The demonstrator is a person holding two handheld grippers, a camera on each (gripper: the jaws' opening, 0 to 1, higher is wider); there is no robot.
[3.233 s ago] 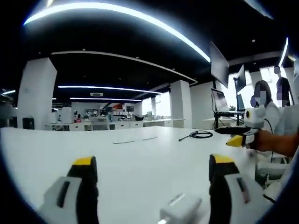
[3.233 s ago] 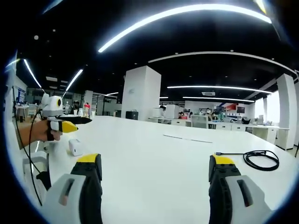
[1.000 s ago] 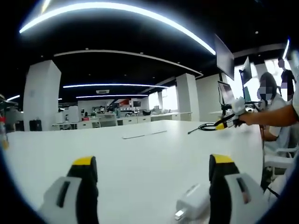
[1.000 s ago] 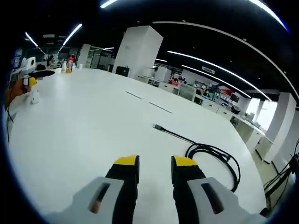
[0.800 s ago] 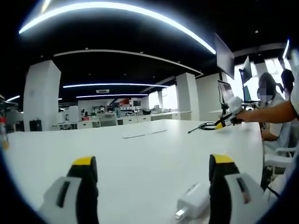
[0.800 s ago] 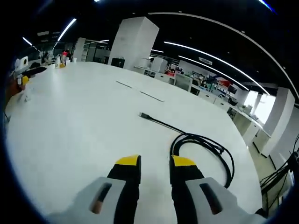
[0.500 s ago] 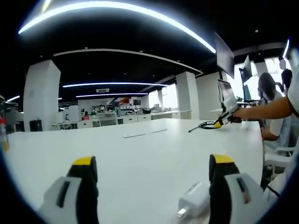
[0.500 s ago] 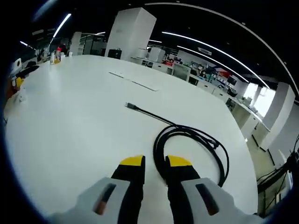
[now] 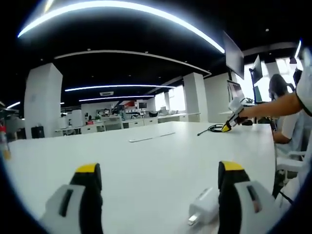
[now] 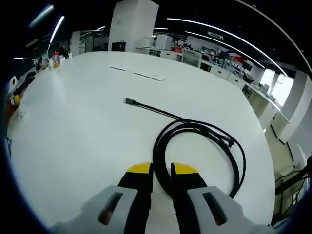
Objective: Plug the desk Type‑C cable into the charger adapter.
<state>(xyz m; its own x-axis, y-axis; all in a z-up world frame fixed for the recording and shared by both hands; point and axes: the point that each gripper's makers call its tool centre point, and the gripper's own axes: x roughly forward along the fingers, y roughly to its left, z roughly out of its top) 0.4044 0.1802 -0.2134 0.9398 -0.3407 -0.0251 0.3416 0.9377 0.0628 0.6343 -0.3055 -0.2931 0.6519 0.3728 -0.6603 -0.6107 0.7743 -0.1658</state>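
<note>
Bright ceiling strips, fisheye-warped edges

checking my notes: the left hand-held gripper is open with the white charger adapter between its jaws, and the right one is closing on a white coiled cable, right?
Not quite: in the right gripper view the coiled cable is black, not white. The rest stands: left hand-held gripper open over the white charger adapter, right hand-held gripper nearly closed on it.

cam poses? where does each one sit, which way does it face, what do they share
Left gripper view: rides the left gripper, low over the white table, facing across it; its jaws stand wide apart, the charger adapter by the right-hand jaw; the person's arm with the right gripper at the far cable.
Right gripper view: rides the right gripper, tilted down at the coiled Type-C cable; jaws nearly together at the coil's near loop.
Shared: table, cable, right gripper.
</note>
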